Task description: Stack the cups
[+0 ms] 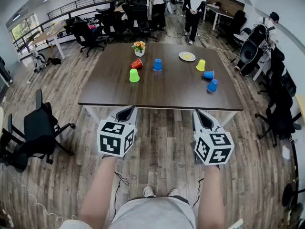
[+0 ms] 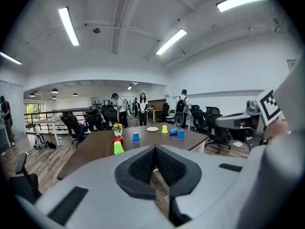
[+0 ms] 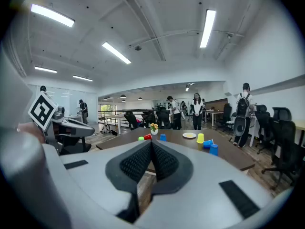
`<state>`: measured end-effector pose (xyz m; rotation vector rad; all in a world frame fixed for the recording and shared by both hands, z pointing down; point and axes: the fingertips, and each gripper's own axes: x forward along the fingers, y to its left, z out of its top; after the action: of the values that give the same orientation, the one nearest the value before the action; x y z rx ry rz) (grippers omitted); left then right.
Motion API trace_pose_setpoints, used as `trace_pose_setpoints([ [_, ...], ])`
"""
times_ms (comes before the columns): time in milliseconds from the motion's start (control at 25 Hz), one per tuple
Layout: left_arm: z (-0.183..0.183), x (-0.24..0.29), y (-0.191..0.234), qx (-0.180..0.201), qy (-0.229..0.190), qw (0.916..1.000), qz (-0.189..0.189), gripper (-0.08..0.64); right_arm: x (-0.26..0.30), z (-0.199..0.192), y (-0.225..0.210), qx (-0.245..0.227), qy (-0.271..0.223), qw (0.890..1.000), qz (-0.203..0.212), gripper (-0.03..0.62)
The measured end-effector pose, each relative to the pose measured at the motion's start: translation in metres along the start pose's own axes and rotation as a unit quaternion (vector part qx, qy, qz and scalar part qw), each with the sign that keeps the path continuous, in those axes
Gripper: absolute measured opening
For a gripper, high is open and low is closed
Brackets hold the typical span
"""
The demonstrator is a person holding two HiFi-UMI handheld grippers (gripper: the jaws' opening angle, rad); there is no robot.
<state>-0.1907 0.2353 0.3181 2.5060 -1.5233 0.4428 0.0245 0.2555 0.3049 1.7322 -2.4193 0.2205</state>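
The left hand-held gripper (image 1: 127,112) and right hand-held gripper (image 1: 202,118) hang pinched together and empty, short of the surface (image 1: 171,92), cups well ahead: the upturned green cup (image 1: 134,75) nearer the left, a blue cup (image 1: 212,85) nearer the right.

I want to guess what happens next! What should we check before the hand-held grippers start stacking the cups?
1. Both empty: ok, left hand-held gripper and right hand-held gripper hold nothing.
2. Jaws open for grabbing: not ok, both shut.
3. Cups near enough: not ok, both grippers are short of the table.
4. Cups all standing: not ok, red cup and one blue cup lie sideways.
5. Clutter out of the way: ok, plate and flower pot sit by the far edge.
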Motion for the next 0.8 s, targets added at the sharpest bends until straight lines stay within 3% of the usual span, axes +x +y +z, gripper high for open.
trace_pose_setpoints([
  [440, -0.003, 0.010, 0.000, -0.002, -0.007, 0.9999, -0.011, 0.000, 0.006, -0.011, 0.008, -0.001, 0.014, 1.000, -0.007, 0.006],
  [800, -0.005, 0.028, 0.002, -0.006, -0.003, 0.9997, -0.023, 0.079, 0.014, -0.010, -0.002, 0.006, 0.012, 1.000, -0.018, 0.039],
])
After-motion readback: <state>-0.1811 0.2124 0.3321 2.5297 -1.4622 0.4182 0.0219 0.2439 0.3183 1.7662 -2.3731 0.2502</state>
